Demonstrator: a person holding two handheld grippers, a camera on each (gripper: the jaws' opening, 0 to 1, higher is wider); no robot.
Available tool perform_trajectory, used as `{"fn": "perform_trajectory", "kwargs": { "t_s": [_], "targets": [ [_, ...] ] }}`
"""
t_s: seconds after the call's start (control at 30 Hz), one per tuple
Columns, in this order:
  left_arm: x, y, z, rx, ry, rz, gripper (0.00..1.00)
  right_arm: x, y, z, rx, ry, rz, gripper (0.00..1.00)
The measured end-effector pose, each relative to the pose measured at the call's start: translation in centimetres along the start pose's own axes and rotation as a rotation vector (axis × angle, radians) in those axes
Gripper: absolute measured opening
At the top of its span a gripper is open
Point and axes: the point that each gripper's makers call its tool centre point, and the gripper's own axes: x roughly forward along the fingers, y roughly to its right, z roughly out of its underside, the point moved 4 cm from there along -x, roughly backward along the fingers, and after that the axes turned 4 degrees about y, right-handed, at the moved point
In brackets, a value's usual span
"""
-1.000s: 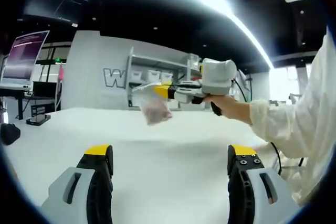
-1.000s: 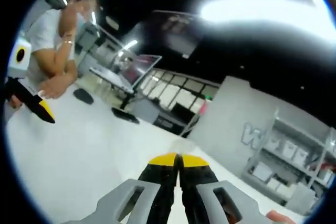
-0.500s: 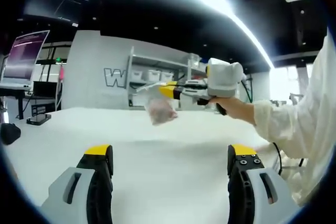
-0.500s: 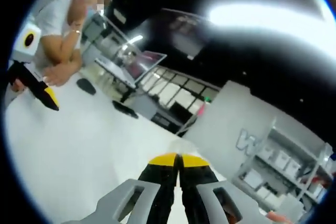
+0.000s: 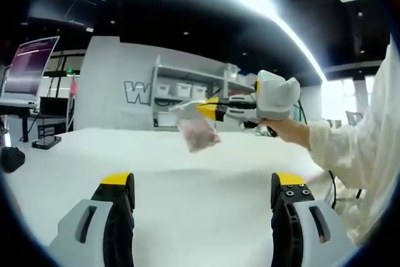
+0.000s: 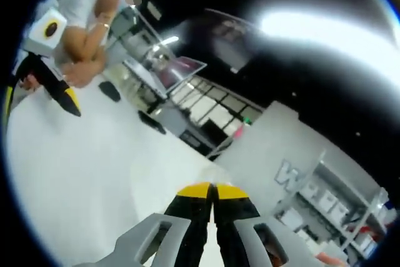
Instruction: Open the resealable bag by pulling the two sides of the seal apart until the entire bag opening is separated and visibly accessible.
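Clear resealable bag (image 5: 197, 130) hangs above white counter (image 5: 187, 186), apparently pinched in right gripper (image 5: 209, 109), jaws together. Left gripper (image 5: 203, 195) wide apart, empty.

In the left gripper view, the left tool (image 5: 203, 201) sits low over the bench (image 5: 187, 173) with its two yellow-tipped jaws spread wide apart and nothing between them. Above the bench and beyond those jaws, the right tool (image 5: 209, 108) reaches in from the right, held level by a hand (image 5: 289, 130) in a white sleeve (image 5: 356, 154), its yellow tips pinched together on the top edge of the bag (image 5: 200, 132), which hangs below them clear of the bench. In the right gripper view, the right tool's jaws are pressed tight together at their yellow tips.
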Motion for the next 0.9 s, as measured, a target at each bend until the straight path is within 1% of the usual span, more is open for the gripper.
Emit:
{"fn": "perform_trajectory", "kwargs": {
  "t_s": [0.3,0.47,0.67,0.8,0.9],
  "targets": [
    [0.1,-0.2,0.2,0.003,-0.006,-0.002,0.88,-1.2,-0.5,0.0,-0.011,-0.012,-0.002,0.00],
    [0.1,-0.3,0.1,0.006,-0.008,-0.004,0.88,-1.5,-0.5,-0.3,-0.025,-0.006,-0.003,0.00],
    [0.2,-0.4,0.3,0.008,-0.015,-0.005,0.88,-2.0,-0.7,-0.5,-0.078,-0.006,-0.003,0.00],
    [0.2,-0.3,0.3,0.007,-0.016,-0.004,0.88,-2.7,-0.9,-0.7,-0.146,-0.008,-0.006,0.00],
    [0.2,-0.3,0.3,0.008,-0.015,-0.003,0.88,-3.3,-1.0,-0.9,-0.164,-0.010,-0.007,0.00]
  ]
}}
